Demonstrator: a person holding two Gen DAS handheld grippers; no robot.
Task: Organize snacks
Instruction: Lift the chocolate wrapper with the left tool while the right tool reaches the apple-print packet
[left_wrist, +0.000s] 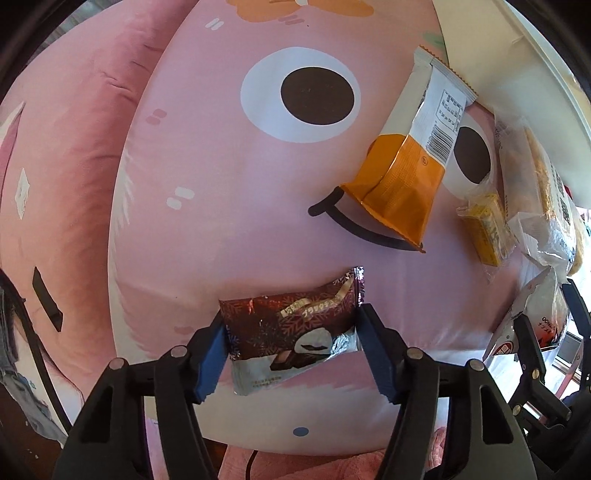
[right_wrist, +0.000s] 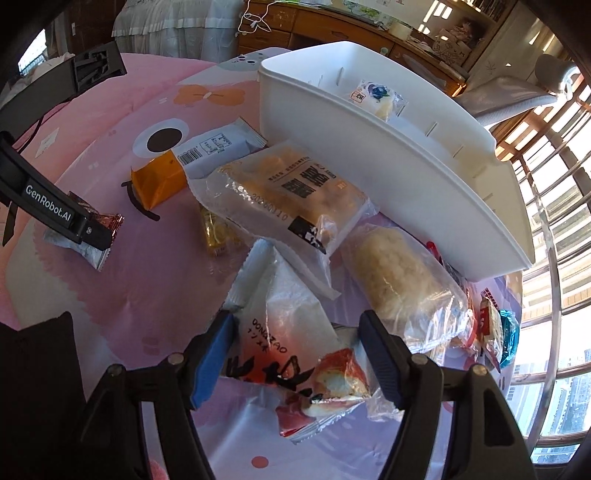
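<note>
A brown chocolate snack packet (left_wrist: 291, 325) lies on the pink cartoon-face cloth (left_wrist: 221, 184). My left gripper (left_wrist: 291, 350) points straight down over it, and both blue pads (left_wrist: 212, 354) press on the packet's two sides. In the right wrist view the same gripper (right_wrist: 92, 229) sits on that packet (right_wrist: 107, 225) at the left. My right gripper (right_wrist: 295, 354) stands open over a white and red bread packet (right_wrist: 291, 354); the packet lies between the pads without being squeezed. A white bin (right_wrist: 369, 155) stands behind the pile with one small wrapped snack (right_wrist: 373, 96) inside.
An orange and white packet (left_wrist: 406, 166) lies above the chocolate packet, with a small yellow packet (left_wrist: 487, 229) to its right. A large clear pastry bag (right_wrist: 288, 195) and a clear bag with a pale cake (right_wrist: 399, 280) lie against the bin. Small packets (right_wrist: 498, 328) sit at the right edge.
</note>
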